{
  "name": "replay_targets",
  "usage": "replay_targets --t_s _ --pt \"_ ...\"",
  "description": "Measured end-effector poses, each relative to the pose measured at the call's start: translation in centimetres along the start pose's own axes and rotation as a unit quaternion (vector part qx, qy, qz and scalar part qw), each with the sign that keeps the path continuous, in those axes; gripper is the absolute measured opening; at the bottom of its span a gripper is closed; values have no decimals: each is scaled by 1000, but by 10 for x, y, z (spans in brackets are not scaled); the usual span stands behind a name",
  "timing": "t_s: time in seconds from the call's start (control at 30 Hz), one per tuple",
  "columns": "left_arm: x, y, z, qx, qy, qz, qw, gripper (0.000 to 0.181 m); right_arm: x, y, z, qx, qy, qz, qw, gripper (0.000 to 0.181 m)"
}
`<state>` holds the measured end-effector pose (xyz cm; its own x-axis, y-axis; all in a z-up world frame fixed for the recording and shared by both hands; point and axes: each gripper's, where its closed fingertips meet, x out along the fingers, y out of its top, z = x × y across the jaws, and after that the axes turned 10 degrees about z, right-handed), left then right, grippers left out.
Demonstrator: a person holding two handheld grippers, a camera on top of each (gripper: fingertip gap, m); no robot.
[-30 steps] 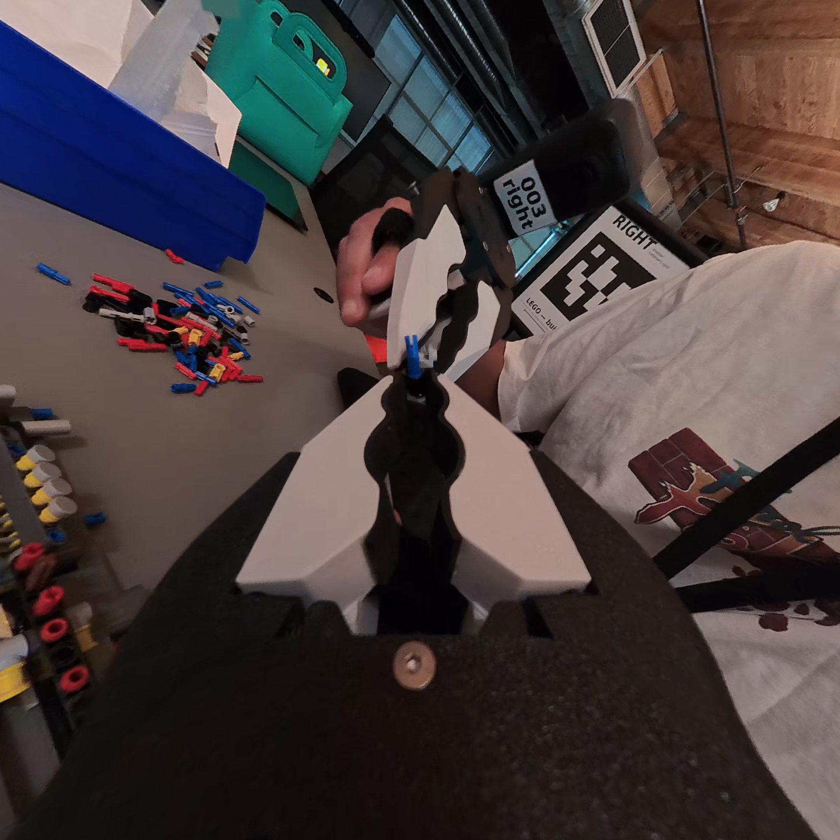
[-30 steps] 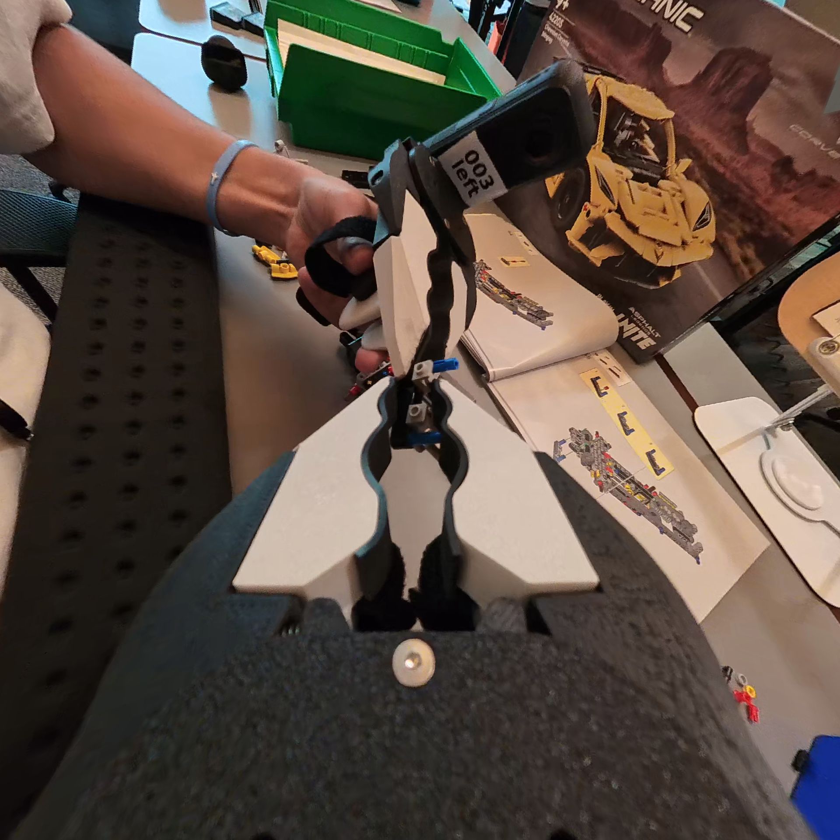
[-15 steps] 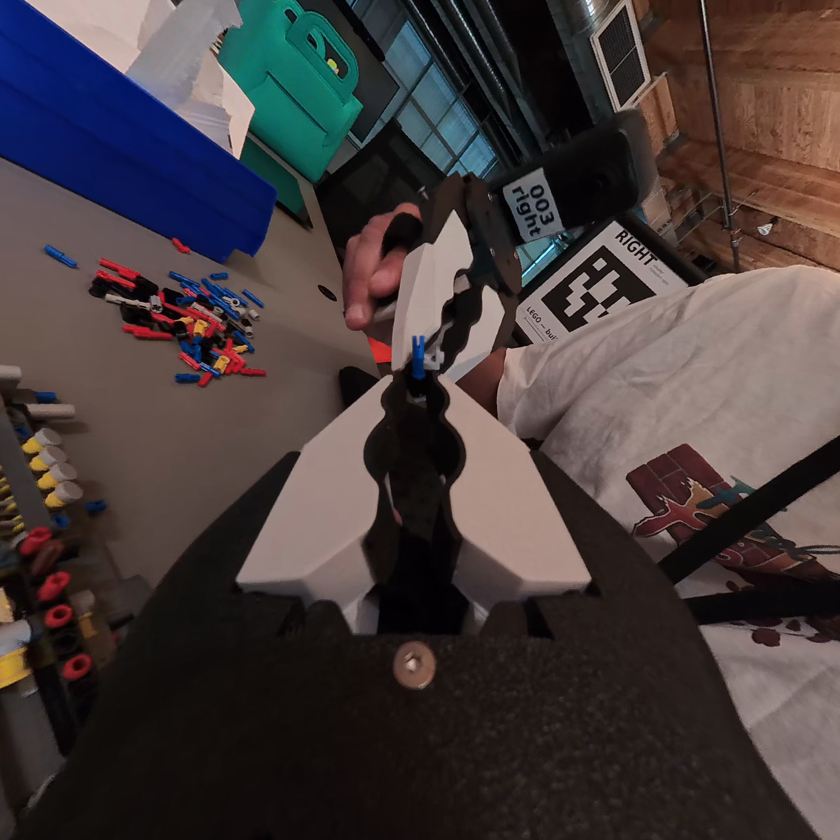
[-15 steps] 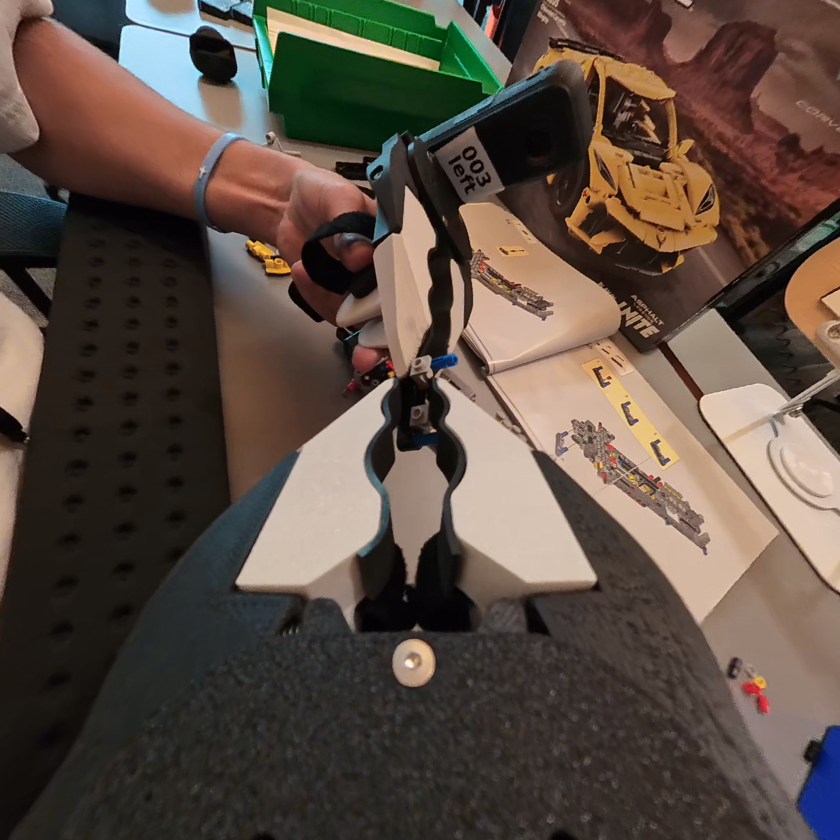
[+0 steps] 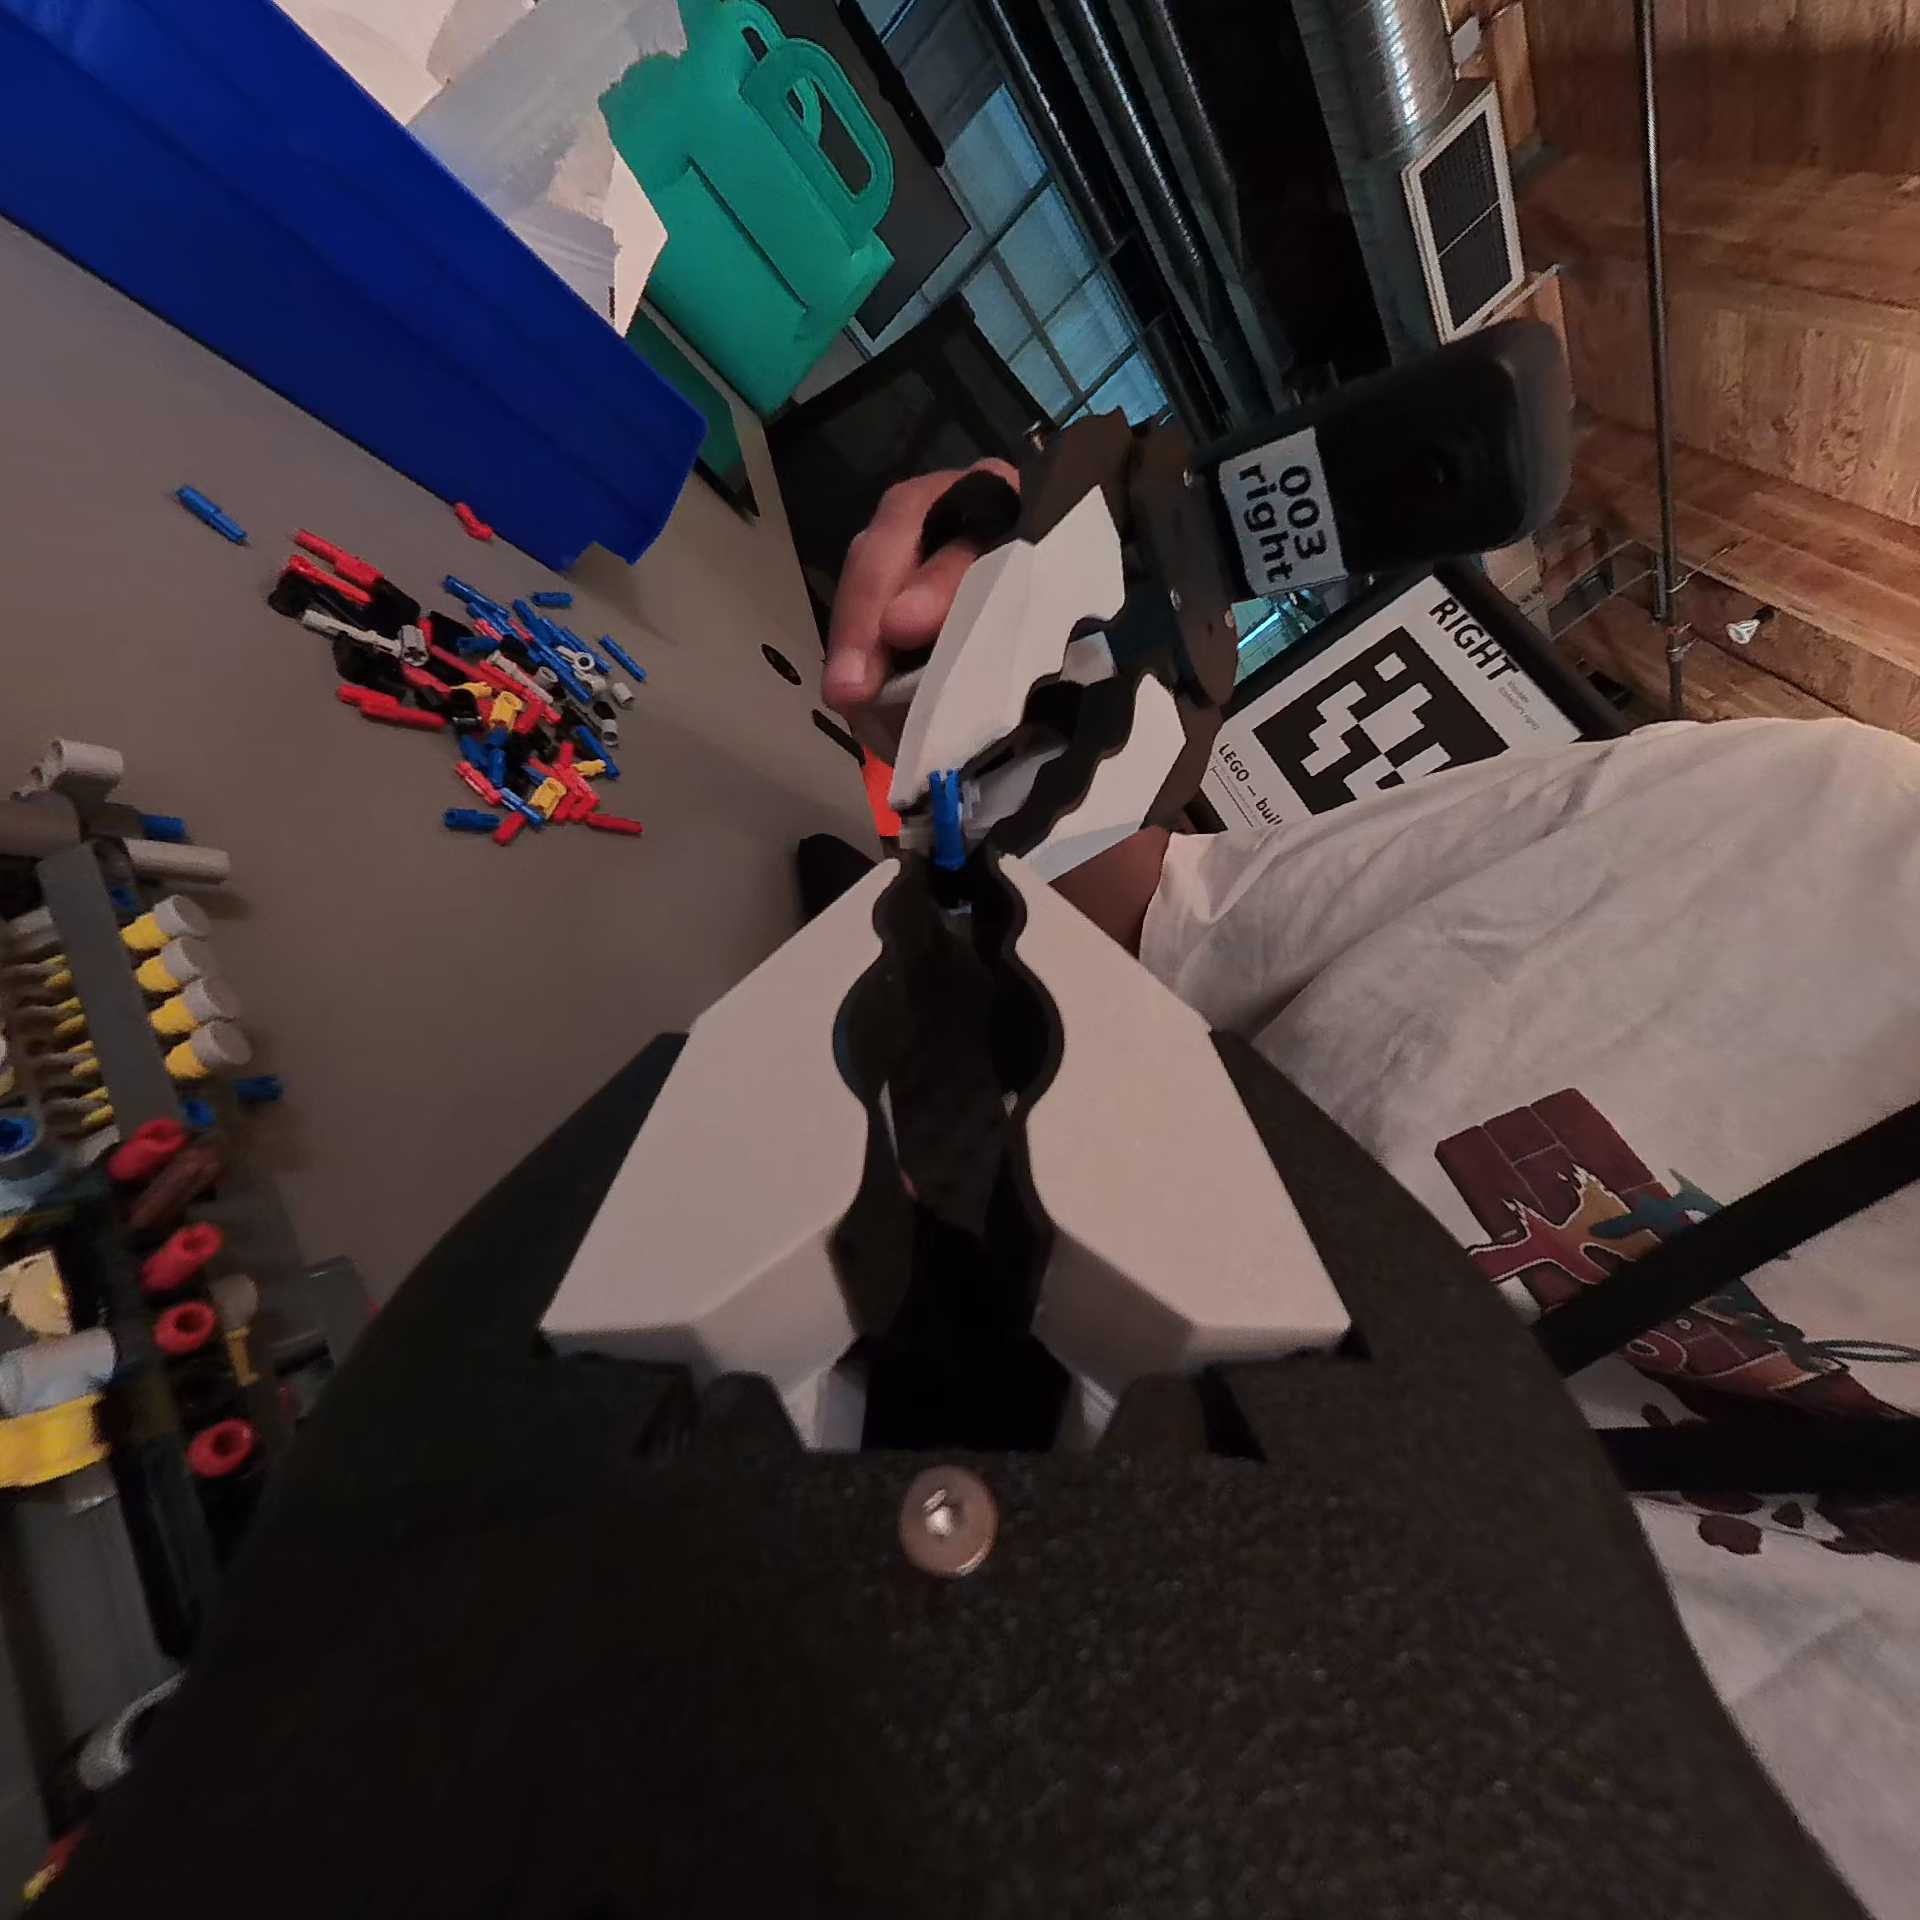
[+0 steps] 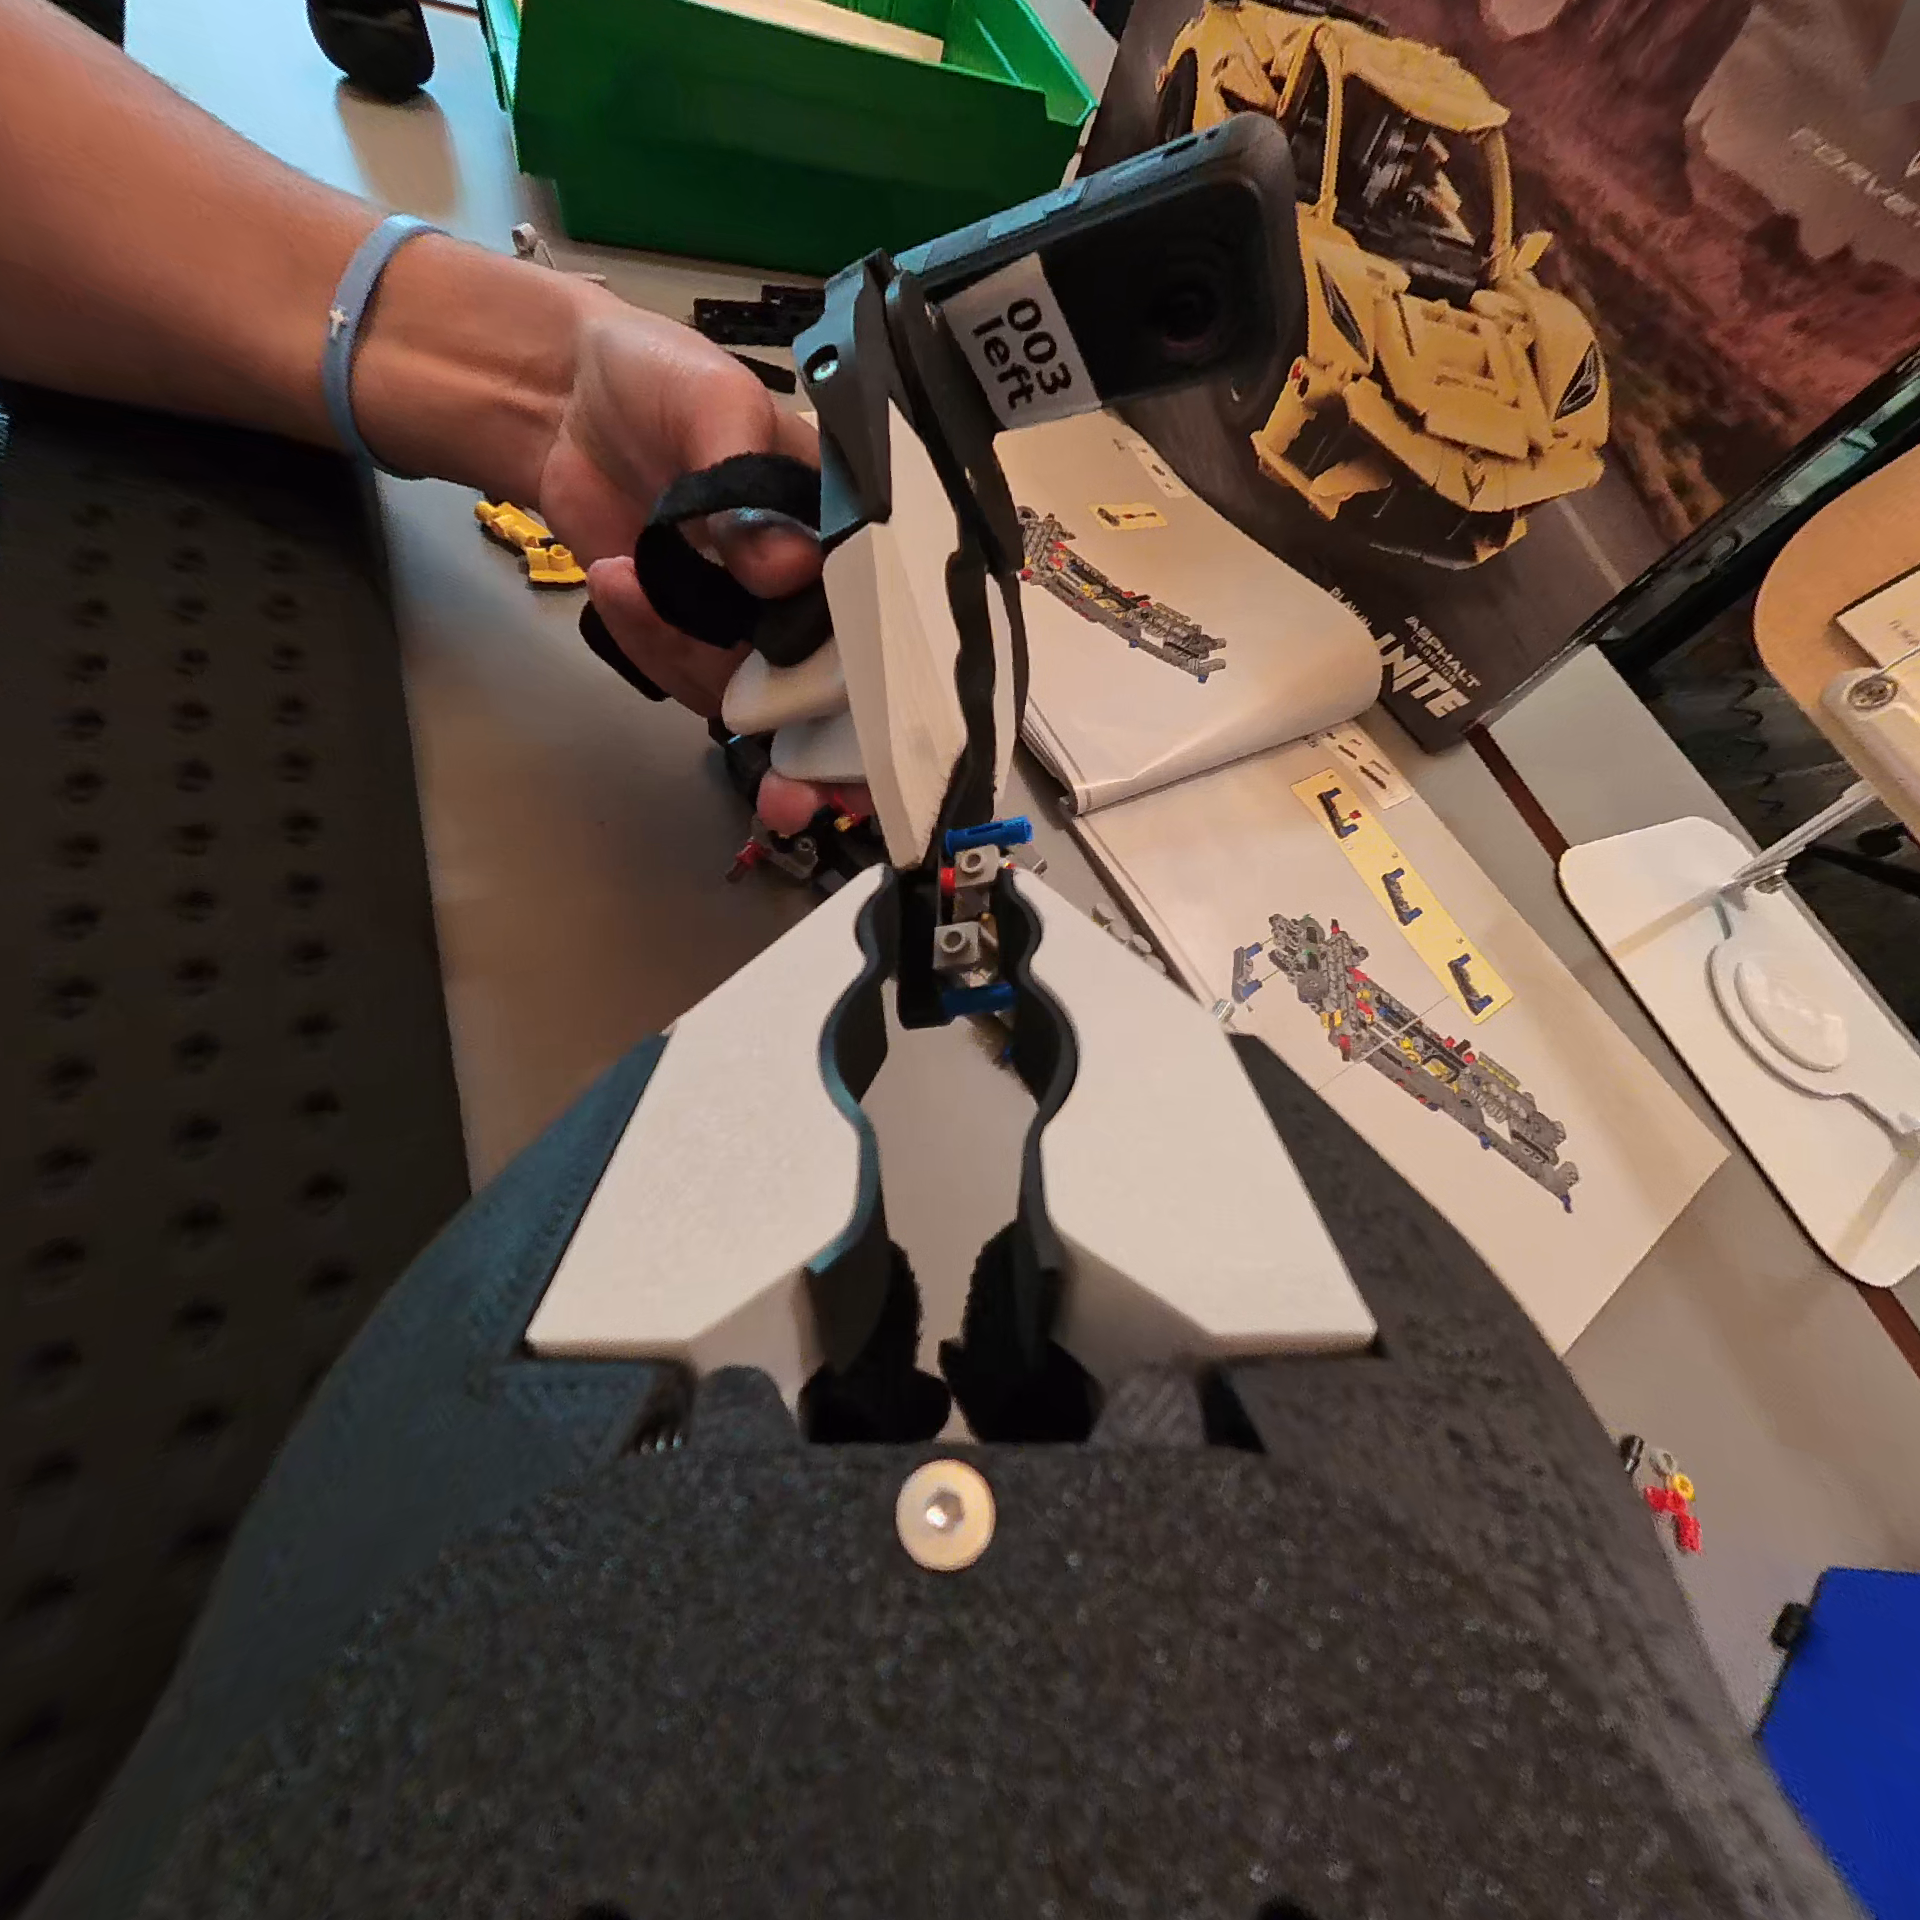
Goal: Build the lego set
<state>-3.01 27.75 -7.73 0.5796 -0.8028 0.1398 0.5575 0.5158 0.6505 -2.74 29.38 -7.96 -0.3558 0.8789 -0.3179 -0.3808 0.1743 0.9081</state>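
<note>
We have both claws meeting tip to tip above the table (image 6: 540, 935).

Right claw (image 6: 951, 914): clamped on a small lego sub-assembly (image 6: 961, 951), a black beam with grey connectors and a blue pin at its lower end. The piece sits between our fingertips, reaching a little down into the gap behind them and poking out past them at the top.

Left claw (image 5: 945, 883): fingers closed together at the tips. It pinches a blue pin (image 5: 943, 821), seen upright just past the tips in the left wrist view. In the right wrist view the same pin (image 6: 987, 834) lies crosswise at the left claw's tips, right at the top of the sub-assembly. We cannot tell whether the pin is seated in it or only touching.

The left claw comes in from above and to the left of our right claw in the right wrist view, the person's hand (image 6: 665, 488) on its grip.

Around us:
- a pile of loose red, blue, black and yellow pins (image 5: 478, 686) on the table, well apart from the claws
- a blue bin (image 5: 343, 281) behind that pile
- a partly built model (image 5: 94, 1091) at the left edge of the left wrist view
- an open instruction booklet (image 6: 1351, 935) just beyond the right claw, the set's box (image 6: 1558, 260) behind it, a green bin (image 6: 748, 145) farther back
</note>
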Motion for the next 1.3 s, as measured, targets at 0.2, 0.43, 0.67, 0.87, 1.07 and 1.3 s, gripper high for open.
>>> replay_targets --t_s 0.2,0.43,0.67,0.87,1.07,1.3 --pt "1 -2 6 25 -7 -10 1000 6 -3 6 -5 36 17 43 998 16" --pt "3 -8 4 107 26 -37 993 6 -9 7 -12 134 66 87 985 14" --pt "3 -4 -8 105 62 -24 992 6 -4 -3 -4 54 4 38 998 17" --pt "3 1 -24 102 113 -5 988 6 0 -17 10 -82 -83 -54 992 14" --pt "3 -2 -21 131 108 -15 985 6 0 -18 6 -33 -67 -55 996 14" --pt "6 -1 -18 151 99 -5 984 6 -3 -17 4 52 -72 -27 996 14"
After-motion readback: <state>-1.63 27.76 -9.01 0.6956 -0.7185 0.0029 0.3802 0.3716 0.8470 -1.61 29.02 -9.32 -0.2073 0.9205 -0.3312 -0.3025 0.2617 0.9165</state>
